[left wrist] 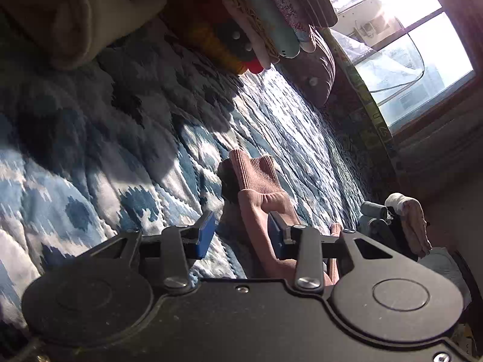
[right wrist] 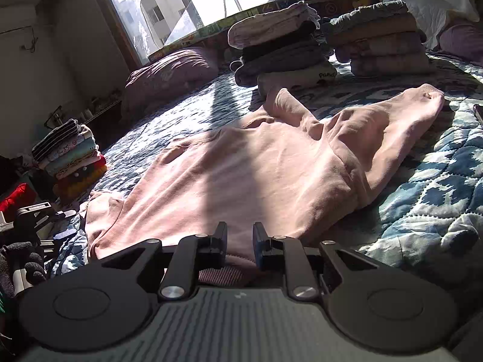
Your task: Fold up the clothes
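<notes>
Pink sweatshirt (right wrist: pixel 241 166) lies spread flat on the blue patterned quilt (right wrist: pixel 437 181), sleeve out to the right. Right gripper (right wrist: pixel 240 246) sits low at the hem, jaws parted a narrow gap, ribbed hem edge between them, not clamped. Left gripper (left wrist: pixel 241 235) has its jaws wide apart, nothing held; the pink cuff (left wrist: pixel 256 172) lies just ahead, sleeve fabric against the right-hand finger.

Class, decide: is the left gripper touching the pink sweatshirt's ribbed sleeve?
Touching. The left wrist view shows the left gripper open, one blue finger pressed against the pink sweatshirt's sleeve.
</notes>
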Tool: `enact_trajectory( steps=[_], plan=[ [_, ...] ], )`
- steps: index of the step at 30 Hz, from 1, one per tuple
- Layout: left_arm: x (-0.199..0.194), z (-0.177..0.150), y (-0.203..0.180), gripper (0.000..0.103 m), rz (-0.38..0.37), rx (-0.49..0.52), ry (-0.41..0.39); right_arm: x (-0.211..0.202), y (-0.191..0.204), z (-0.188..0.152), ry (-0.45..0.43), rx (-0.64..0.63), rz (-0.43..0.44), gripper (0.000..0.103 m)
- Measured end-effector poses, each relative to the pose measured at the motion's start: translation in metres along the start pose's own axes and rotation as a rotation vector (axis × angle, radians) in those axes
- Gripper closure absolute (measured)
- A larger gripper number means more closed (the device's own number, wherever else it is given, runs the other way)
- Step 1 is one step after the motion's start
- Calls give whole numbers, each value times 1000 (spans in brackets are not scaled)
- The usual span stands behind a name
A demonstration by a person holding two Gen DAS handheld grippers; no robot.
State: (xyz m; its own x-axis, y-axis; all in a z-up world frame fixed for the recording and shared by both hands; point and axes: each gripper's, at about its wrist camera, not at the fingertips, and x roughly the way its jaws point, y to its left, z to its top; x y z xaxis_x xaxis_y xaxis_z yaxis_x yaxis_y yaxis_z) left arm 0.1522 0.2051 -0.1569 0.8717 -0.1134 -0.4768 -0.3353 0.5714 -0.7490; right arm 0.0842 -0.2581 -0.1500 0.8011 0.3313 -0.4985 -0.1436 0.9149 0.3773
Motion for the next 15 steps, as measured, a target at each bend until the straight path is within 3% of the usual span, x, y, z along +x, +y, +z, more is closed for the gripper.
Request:
enact_trajectory(
  steps=[2,3,5,9,12,15],
  plan=[
    [12,7,4,79,-19,-16,2,7,23,-5,0,-121,25,82],
    [17,10,3,80,-45,-16,11,11,35,-8,-3,-182,42,82],
    [20,14,-2,98,-71,6,7,18,59,-14,-15,-306,82,78],
    [-20,33,-13,98,-52,43,-127,30,100,-28,-24,-516,108,73],
    [-17,37,-13,98,37,149,-101,31,123,-42,-37,-653,110,72],
    [0,33,11,98,79,84,-48,33,146,-57,-57,-816,102,62]
  ],
)
